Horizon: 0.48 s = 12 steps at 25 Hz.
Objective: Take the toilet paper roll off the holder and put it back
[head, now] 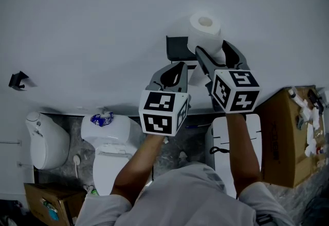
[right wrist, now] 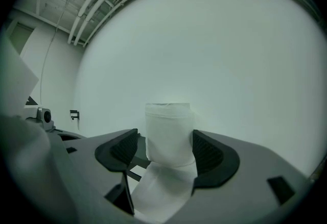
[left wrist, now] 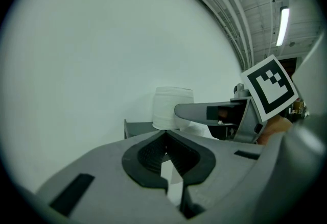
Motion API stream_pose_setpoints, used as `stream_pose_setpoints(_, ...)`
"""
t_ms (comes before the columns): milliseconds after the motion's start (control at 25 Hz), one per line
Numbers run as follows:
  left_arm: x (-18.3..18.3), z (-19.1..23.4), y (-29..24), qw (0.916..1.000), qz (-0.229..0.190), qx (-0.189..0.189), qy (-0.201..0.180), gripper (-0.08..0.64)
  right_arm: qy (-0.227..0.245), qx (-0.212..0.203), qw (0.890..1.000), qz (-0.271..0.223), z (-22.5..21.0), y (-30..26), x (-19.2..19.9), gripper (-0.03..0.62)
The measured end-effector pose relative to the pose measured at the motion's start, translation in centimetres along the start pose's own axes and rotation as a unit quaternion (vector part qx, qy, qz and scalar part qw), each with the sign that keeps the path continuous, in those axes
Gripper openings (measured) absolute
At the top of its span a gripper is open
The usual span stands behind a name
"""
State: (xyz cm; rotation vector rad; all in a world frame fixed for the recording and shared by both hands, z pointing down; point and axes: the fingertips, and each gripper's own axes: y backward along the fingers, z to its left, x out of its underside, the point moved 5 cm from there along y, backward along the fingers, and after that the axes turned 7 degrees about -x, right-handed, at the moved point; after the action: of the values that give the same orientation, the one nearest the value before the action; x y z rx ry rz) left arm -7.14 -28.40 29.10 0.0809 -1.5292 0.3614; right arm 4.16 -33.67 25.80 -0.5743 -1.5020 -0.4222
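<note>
A white toilet paper roll [head: 205, 28] stands on end against the pale wall, its loose tail hanging down. My right gripper [head: 212, 47] is shut on the roll [right wrist: 167, 133], one pad on each side, and carries it just right of the dark grey wall holder [head: 176, 47]. In the right gripper view the tail drops between the jaws. My left gripper [head: 180, 68] hovers below the holder, shut, with nothing seen between its pads. The left gripper view shows its closed tips [left wrist: 164, 133] below the holder's shelf [left wrist: 137, 128], with the roll [left wrist: 172, 108] and a right finger beyond.
Far below are a white toilet [head: 110, 140] and another white fixture [head: 46, 140] to its left. A cardboard box [head: 285, 137] with small items sits at the right, and another box [head: 49, 204] at the lower left. A small black hook [head: 18, 81] sticks out of the wall.
</note>
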Motion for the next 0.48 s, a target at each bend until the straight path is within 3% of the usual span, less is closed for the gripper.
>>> stream_pose_setpoints(480, 0.2, -1.3, 3.2, 0.9999, -0.005, 0.01, -0.003, 0.003, 0.0, 0.001, 1.0, 0.005, 2.4, 3.2, 0.8, 0.334)
